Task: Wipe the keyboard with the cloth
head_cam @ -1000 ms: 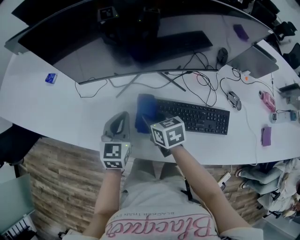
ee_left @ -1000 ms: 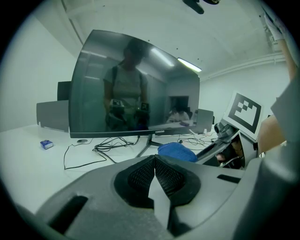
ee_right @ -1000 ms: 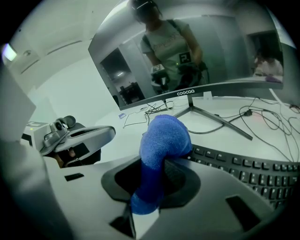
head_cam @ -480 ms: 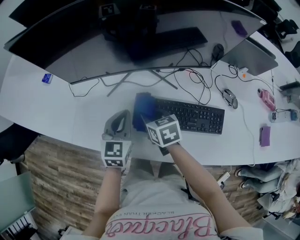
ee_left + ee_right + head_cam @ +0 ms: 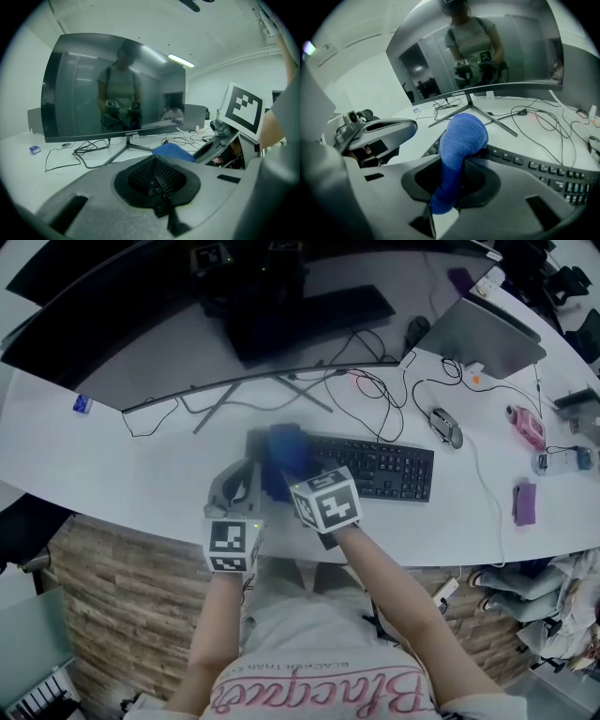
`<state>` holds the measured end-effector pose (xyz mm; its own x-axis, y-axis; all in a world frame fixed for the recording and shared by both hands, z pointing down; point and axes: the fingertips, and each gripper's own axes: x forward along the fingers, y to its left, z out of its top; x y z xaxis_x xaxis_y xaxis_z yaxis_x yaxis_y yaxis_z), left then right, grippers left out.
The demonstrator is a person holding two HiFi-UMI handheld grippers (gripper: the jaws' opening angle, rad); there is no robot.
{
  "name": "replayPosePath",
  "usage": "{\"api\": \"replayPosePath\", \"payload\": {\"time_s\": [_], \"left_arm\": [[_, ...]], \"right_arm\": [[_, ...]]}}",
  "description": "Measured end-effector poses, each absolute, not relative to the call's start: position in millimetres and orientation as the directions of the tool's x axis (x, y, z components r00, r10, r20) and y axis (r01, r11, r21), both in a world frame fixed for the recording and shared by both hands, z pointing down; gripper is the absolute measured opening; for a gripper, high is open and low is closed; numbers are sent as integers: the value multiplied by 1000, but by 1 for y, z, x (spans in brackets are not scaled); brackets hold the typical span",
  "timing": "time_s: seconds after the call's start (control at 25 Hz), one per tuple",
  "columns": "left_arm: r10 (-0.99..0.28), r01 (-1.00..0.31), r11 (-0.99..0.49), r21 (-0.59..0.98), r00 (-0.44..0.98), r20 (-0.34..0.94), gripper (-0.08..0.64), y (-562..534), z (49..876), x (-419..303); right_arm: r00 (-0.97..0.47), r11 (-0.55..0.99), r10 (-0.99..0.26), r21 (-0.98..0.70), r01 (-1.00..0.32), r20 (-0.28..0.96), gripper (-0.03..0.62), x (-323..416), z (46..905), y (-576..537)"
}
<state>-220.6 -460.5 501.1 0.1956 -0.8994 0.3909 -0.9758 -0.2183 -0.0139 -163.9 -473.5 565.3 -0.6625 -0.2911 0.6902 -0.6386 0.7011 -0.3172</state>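
A black keyboard (image 5: 375,468) lies on the white desk (image 5: 112,465) below the monitor. A blue cloth (image 5: 286,454) sits bunched on the keyboard's left part. My right gripper (image 5: 298,476) is shut on the cloth; in the right gripper view the cloth (image 5: 461,136) rises from between the jaws of the right gripper (image 5: 451,185) and rests on the keys of the keyboard (image 5: 543,171). My left gripper (image 5: 246,474) is just left of the cloth, by the keyboard's left end. In its own view the left gripper (image 5: 156,177) has its pads together with nothing held, and the cloth (image 5: 172,151) lies ahead.
A wide curved monitor (image 5: 234,324) on a splayed stand spans the back. Loose cables (image 5: 375,390) run behind the keyboard. A mouse (image 5: 444,426), a laptop (image 5: 492,334), a pink item (image 5: 527,426) and a purple item (image 5: 525,502) lie to the right. The desk's front edge is close to me.
The cloth, spread over the keyboard's left end a second ago, is now bunched and slightly further right, uncovering that end. The right gripper moved with it. The left gripper has hardly moved.
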Motion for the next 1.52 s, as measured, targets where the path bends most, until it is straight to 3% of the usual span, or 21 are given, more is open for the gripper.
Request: {"api": "replayPosePath", "payload": {"time_s": [1.52], "left_arm": [[-826,-930,-369,-11,322,462,5,-495,522,-14]], "right_arm": [[-565,633,-372,-244,-735,736,87,40,567,-498]]}}
